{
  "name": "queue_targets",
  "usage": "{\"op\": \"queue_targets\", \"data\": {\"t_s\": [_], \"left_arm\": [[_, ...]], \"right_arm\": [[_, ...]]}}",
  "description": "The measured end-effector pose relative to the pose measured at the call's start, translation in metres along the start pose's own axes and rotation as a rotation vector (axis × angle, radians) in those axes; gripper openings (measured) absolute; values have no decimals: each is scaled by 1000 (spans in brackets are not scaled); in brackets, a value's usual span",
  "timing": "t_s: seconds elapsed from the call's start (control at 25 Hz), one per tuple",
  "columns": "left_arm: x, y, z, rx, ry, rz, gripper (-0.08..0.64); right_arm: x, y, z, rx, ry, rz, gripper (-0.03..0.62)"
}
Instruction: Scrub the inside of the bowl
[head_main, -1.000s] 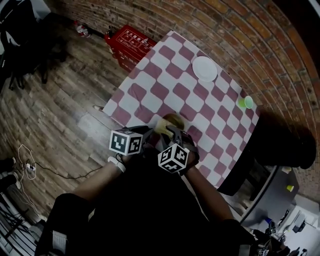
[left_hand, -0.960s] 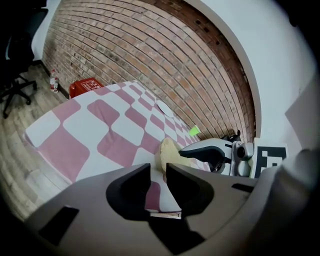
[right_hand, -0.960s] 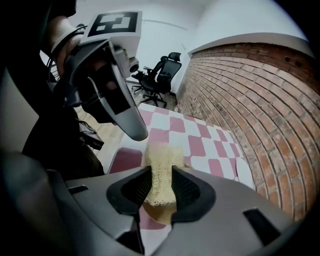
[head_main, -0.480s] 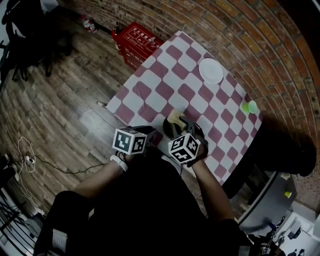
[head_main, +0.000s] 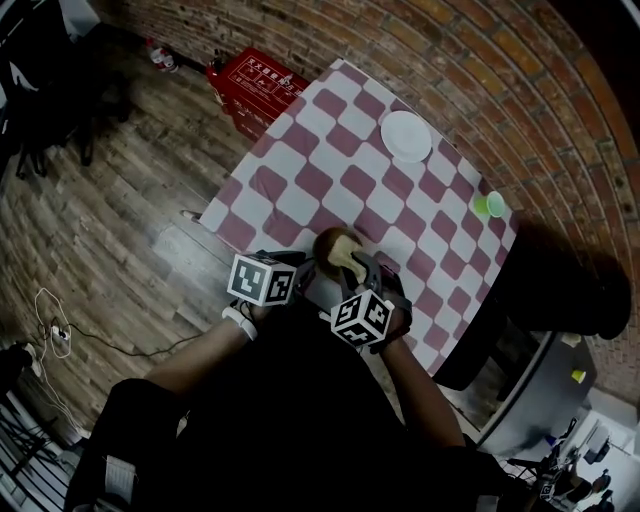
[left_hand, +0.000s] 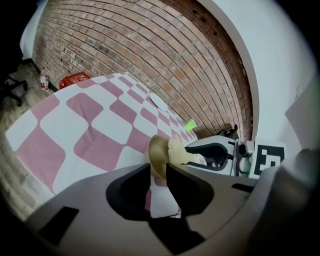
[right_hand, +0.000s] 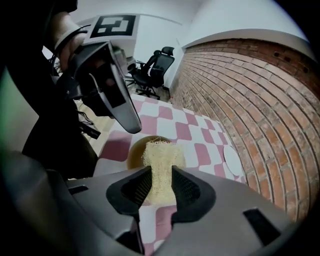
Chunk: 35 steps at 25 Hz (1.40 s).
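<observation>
A brown bowl (head_main: 326, 243) is held tilted over the near edge of the checked table (head_main: 330, 170). My left gripper (head_main: 303, 270) is shut on its rim; in the left gripper view the bowl (left_hand: 156, 153) shows edge-on between the jaws of my left gripper (left_hand: 158, 172). My right gripper (head_main: 354, 270) is shut on a pale loofah scrubber (head_main: 346, 252) that presses into the bowl. In the right gripper view the scrubber (right_hand: 160, 159) runs from the jaws of my right gripper (right_hand: 160, 184) into the bowl (right_hand: 136, 149).
A white plate (head_main: 407, 136) lies at the table's far side and a green cup (head_main: 489, 205) stands near its right edge. A red box (head_main: 255, 80) sits on the wooden floor by the brick wall. An office chair (right_hand: 152, 67) stands behind.
The right gripper has shifted the scrubber back and forth a little inside the bowl. The left gripper keeps its hold on the rim.
</observation>
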<state>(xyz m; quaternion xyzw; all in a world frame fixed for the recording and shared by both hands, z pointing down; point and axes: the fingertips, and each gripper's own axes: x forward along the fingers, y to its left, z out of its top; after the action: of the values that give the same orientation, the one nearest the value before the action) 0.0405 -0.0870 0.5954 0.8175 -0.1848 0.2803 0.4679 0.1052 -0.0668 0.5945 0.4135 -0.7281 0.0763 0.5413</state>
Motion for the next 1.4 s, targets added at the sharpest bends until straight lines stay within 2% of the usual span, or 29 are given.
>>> {"op": "queue_targets", "data": {"t_s": [0.2,0.4,0.64,0.96,1.16,1.28,1.4], "left_arm": [[3,0,2,0,3,-1,91],[-1,5,2,-16,-5,14,91],[-6,11,-4,-39,-12,24,91],[-7,8,-8,-36,-8,21,91],[5,15,-11,-13,12,38,91],[14,18,-4,-2,-5,42,91],[23,16,3,-37,-36,9,91]], "right_arm": [[10,16,13,-65,-16,32,135],[26,14,22,-109,-6,55,135],[39,5,12,-131,43,59,135],[50,19,1,-204,96,98,135],[52,18,0,-118,94,127,135],[54,19,0,-18,95,172,135],[56,20,1,100,95,231,135]]}}
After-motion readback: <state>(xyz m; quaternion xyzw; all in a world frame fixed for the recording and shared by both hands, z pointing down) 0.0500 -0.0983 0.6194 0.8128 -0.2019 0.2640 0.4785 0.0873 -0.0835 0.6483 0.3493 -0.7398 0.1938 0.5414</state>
